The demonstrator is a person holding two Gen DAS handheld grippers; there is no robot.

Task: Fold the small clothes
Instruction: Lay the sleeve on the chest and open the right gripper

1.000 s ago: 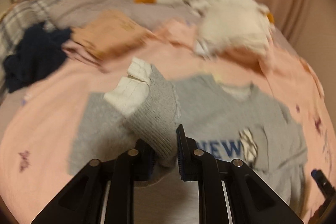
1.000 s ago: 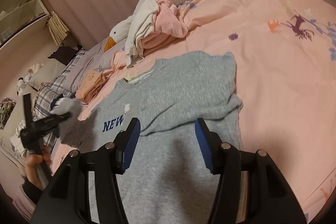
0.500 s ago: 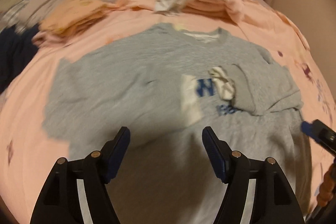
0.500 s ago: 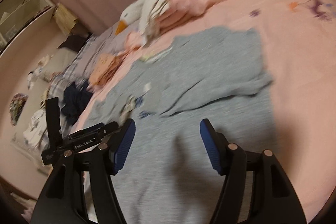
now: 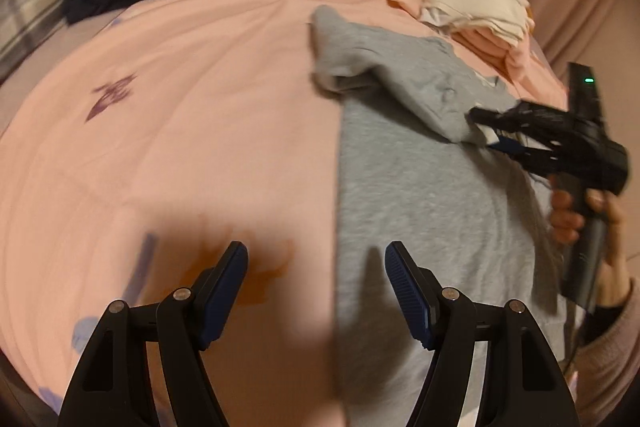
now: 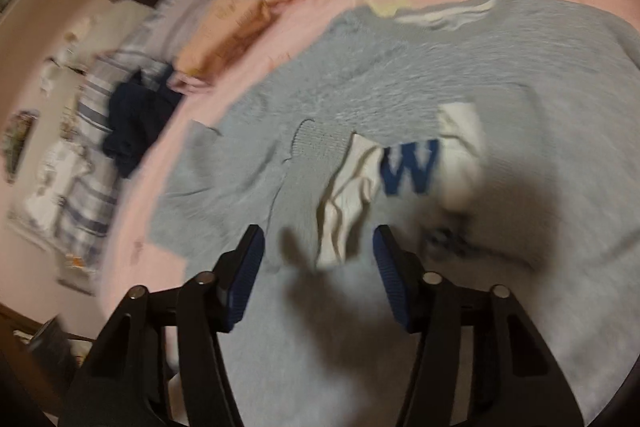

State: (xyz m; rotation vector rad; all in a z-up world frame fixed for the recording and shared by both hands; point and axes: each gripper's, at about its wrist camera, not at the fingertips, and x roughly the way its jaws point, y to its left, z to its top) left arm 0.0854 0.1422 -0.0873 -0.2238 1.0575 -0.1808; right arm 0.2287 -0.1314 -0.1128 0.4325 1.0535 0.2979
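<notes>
Grey sweater (image 6: pixel 460 75) spread on pink bedsheet (image 5: pixel 180 115), frame centre; left gripper (image 5: pixel 316 291) and right gripper (image 6: pixel 318 269) both wide open, holding nothing.

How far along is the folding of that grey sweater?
Partway. Both sleeves of the grey sweater already lie folded in, white cuffs over the chest. The left claw and right claw hang open, holding nothing. The body still needs folding up.
</notes>
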